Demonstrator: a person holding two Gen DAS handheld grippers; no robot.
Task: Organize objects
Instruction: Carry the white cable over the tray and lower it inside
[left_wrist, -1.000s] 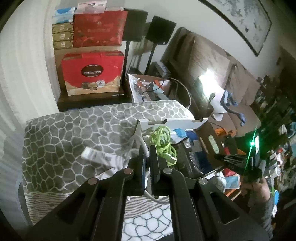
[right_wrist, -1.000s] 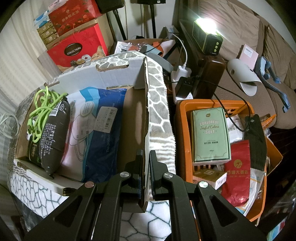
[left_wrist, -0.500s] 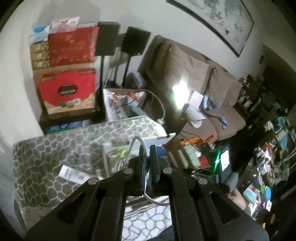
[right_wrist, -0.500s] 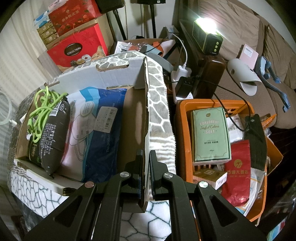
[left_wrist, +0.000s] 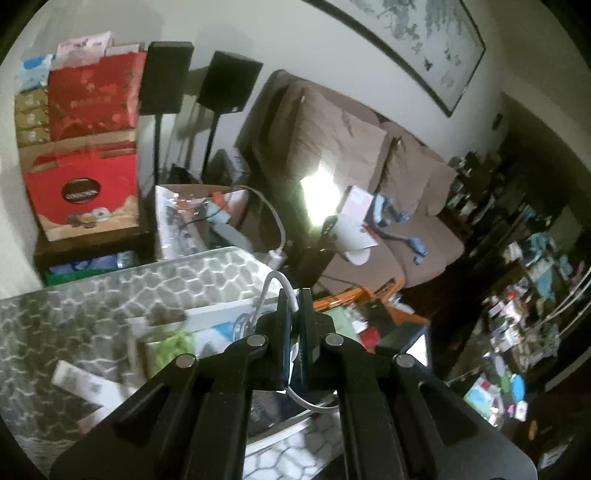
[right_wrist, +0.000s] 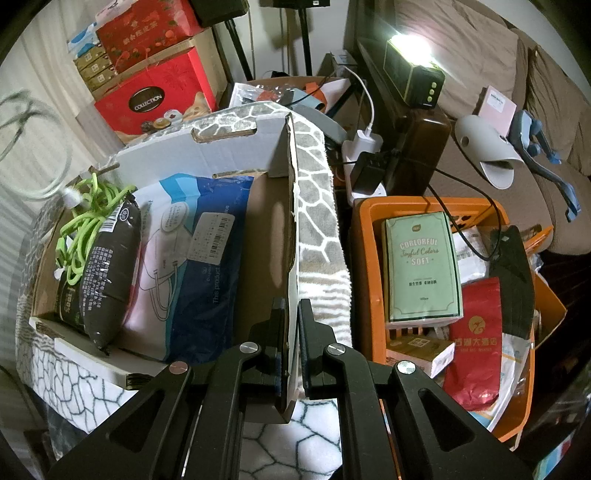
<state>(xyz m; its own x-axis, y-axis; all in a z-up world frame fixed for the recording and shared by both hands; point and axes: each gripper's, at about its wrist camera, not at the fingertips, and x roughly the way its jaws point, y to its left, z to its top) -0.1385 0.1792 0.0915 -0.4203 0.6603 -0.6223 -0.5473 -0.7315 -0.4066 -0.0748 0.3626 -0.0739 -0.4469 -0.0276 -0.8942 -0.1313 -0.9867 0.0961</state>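
This is a lived-in home living room. A brown sofa (left_wrist: 373, 177) with loose cushions runs under a long framed painting (left_wrist: 402, 40) on the wall, two black speakers (left_wrist: 229, 83) stand on thin stands, and red gift boxes (right_wrist: 155, 96) are stacked in the corner. An orange basket (right_wrist: 369, 273) of packaged household goods, a slipper (right_wrist: 487, 151) on the sofa and a charger (right_wrist: 364, 142) plugged into a power strip add the clutter of daily life.

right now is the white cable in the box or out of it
Out. The left gripper is shut on the white cable, lifted clear; the right wrist view shows it looping in the air beside the cardboard box.
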